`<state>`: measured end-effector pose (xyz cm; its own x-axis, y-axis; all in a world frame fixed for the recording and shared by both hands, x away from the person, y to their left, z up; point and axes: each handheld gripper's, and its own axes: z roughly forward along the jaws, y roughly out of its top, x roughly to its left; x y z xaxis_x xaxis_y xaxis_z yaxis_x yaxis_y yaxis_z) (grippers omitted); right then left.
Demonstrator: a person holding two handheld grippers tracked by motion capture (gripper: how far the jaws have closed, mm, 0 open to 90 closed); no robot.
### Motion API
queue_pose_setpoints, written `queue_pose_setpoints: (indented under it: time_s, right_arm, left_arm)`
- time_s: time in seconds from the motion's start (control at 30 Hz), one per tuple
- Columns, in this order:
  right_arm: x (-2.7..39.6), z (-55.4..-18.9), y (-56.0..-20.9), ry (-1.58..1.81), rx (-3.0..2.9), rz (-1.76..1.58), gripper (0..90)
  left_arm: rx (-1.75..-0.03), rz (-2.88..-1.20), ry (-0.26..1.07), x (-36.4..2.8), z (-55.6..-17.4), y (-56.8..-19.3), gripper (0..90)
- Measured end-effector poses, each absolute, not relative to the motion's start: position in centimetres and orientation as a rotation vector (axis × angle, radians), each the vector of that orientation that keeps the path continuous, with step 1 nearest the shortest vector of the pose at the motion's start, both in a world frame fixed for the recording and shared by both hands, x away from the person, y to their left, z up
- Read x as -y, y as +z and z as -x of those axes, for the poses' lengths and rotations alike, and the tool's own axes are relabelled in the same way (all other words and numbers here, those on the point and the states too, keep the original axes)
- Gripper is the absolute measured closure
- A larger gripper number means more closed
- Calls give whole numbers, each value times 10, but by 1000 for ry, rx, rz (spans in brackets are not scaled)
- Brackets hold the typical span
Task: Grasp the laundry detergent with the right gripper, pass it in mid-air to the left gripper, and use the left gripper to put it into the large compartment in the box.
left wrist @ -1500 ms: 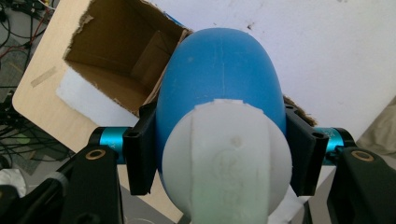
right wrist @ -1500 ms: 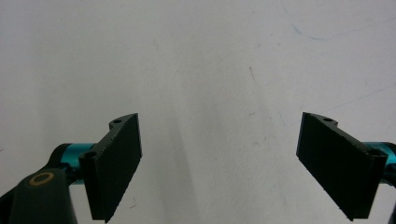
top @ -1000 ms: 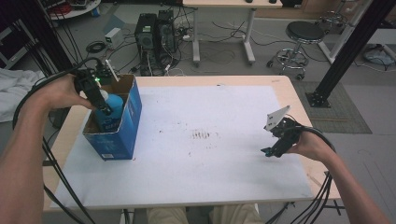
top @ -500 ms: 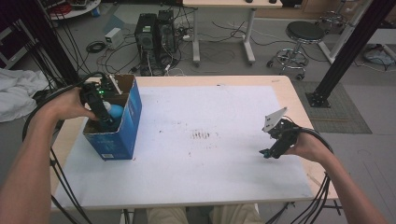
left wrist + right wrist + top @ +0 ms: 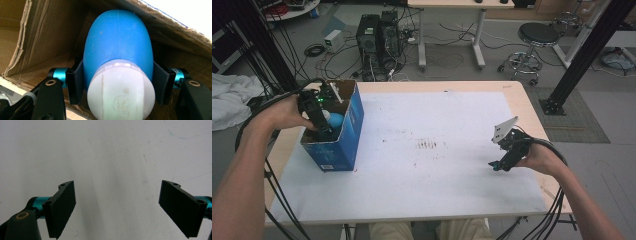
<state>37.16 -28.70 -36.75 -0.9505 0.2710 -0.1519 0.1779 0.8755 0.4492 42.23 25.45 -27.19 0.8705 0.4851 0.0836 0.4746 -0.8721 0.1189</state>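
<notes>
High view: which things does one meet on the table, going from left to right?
Left gripper holding the blue and white object inside the blue cardboard box → white table sheet with marks → right gripper.

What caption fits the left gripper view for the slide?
Left gripper clamped on a blue-and-white bulb-shaped object inside the cardboard box.

Blue/white bulb (image 5: 117, 62), blue box (image 5: 346, 131)
</notes>
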Motion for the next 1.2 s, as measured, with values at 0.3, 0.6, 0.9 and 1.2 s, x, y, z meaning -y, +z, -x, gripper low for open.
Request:
queue_pose_setpoints:
  time_s: [0.3,0.6,0.9,1.2]
  right_arm:
    - [288,-371,-368,650,-2836,-342,134]
    - [284,-370,-370,636,-2841,-332,134]
    - [284,-369,-370,632,-2843,-332,134]
    - [283,-367,-370,629,-2843,-324,134]
  left_arm:
    - [-789,-2937,154,-254,-424,-272,370]
    - [-793,-2932,172,-253,-425,-270,306]
    - [-799,-2925,199,-251,-424,-261,256]
    - [-808,-2948,227,-248,-426,-255,204]
